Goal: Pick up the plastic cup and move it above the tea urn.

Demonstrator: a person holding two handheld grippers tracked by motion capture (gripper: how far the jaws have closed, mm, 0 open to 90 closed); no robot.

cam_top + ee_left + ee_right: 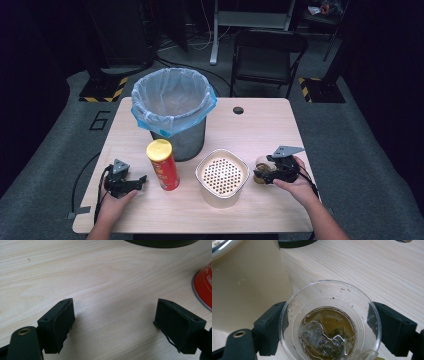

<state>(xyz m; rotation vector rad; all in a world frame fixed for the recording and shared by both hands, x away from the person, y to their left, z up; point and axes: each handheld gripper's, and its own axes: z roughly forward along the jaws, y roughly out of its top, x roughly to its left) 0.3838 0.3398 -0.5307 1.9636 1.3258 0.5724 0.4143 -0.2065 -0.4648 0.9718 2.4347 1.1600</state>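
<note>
Four containers sit on the wooden table (260,130). At the back there's a grey trash bin (174,112) w/ a pale blue bag folded over its rim; can't see anything inside it from here. In front of it, left, a red chip can (163,164) w/ a yellow lid stands upright, closed. Next to that, centre, a cream pot (222,178) topped w/ a perforated strainer insert, holes showing, contents not visible. Just right of the pot is a clear plastic cup (329,320): brownish tea at the bottom and a soggy tea bag (322,337) lying in it, w/ dark specks stuck up the inner wall.

Right gripper (329,327): jaws spread wide, one on each side of the cup, hugging its wall. In the right gripper view the black pads sit right against the clear plastic left and right, so it reads as a pinch on the cup, though the hold looks light. The cup stands upright between the jaws, close beside the cream pot's wall, near the table's right edge.

Left gripper (113,320): jaws wide apart, nothing between them but bare wood. It sits low over the table at the front left, the chip can's base just off to its right, not touching.
</note>
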